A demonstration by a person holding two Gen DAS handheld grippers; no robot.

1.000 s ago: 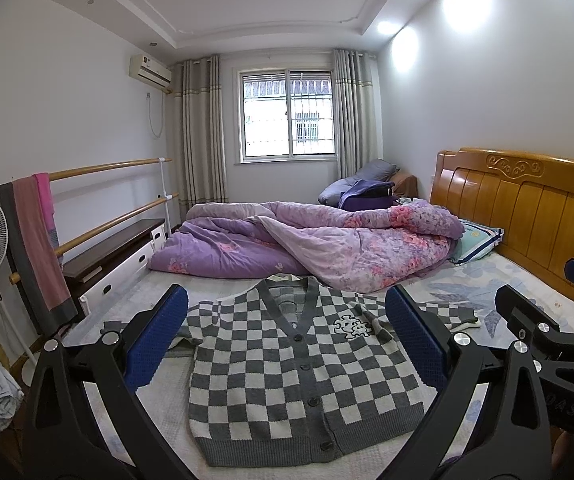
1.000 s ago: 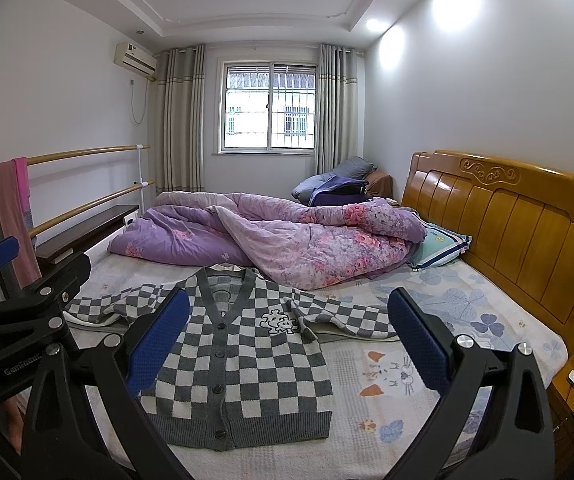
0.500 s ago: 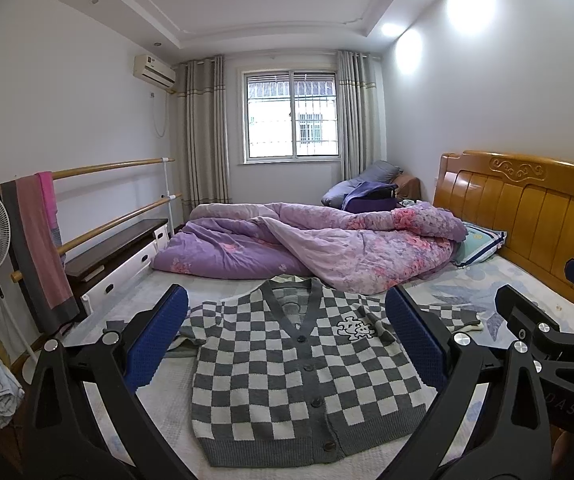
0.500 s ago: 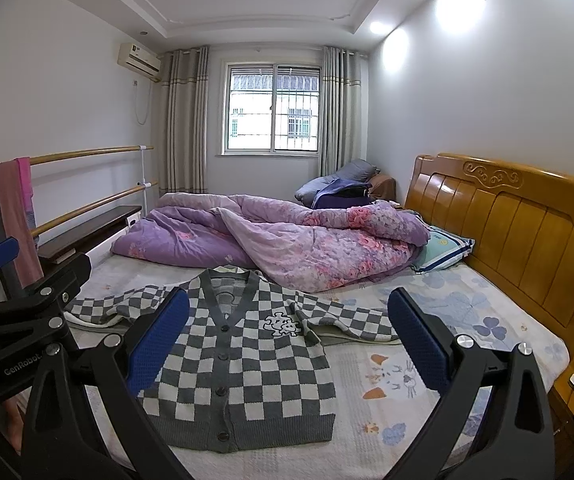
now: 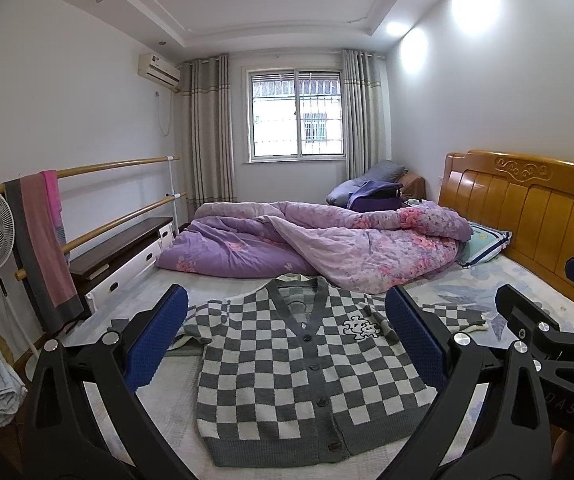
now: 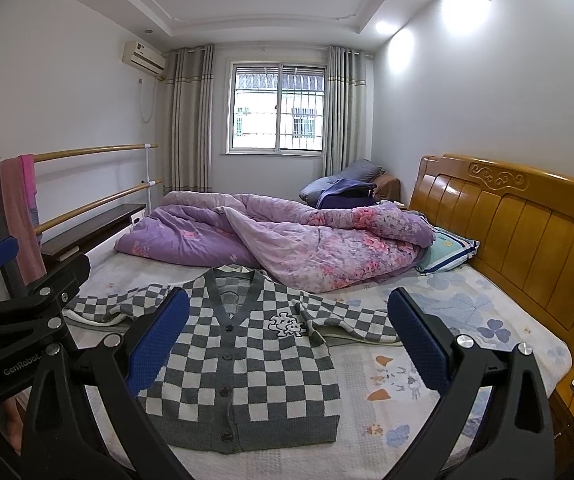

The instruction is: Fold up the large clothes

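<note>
While both tools hover above the near edge of the bed [image 6: 447, 292], nothing is gripped: left gripper [image 5: 287, 336], fingers spread wide, empty; right gripper [image 6: 289, 338], fingers spread wide, empty. Item: checked cardigan [image 5: 307, 372], buttoned, lying flat face up on the sheet, in front of the purple quilt [image 5: 327, 240]. Left sleeve [image 6: 107, 308] spread outward, right sleeve [image 6: 351, 320] likewise. Long axis runs hem to collar, collar pointing toward the window [image 5: 297, 116], hem nearest. Advice, as judged: pinch each sleeve at the cuff, draw it flat across the chest, keep edges square.
</note>
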